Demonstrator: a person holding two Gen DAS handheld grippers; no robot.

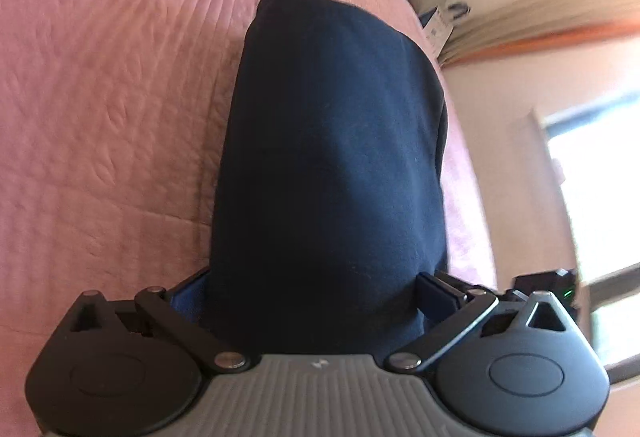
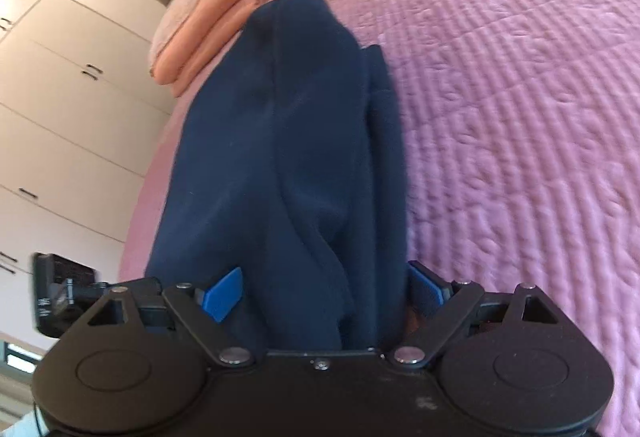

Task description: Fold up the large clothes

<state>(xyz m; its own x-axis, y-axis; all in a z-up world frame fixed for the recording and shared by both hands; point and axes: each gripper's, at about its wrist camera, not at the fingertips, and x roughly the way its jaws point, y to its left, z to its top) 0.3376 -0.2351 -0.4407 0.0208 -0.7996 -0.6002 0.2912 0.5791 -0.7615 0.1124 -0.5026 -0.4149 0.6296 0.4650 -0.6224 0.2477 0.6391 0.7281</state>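
A navy garment [image 1: 332,141] lies in a long folded strip on the pink quilted bedspread [image 1: 100,97]. In the left wrist view its near end runs between the fingers of my left gripper [image 1: 312,289], whose jaws stand wide and open, with the pads at the cloth's sides. The right wrist view shows the same garment [image 2: 288,141] with lengthwise creases. It passes between the blue pads [image 2: 224,293] of my right gripper [image 2: 324,289], which is also spread wide and open. The cloth hides the bed under both grippers.
A folded peach blanket on a pink pillow [image 2: 212,21] lies at the head of the bed [image 2: 520,117]. White wardrobe doors [image 2: 60,97] stand beyond the bed's edge. A bright window [image 1: 592,177] is at the right. A black device [image 2: 52,293] shows beside the right gripper.
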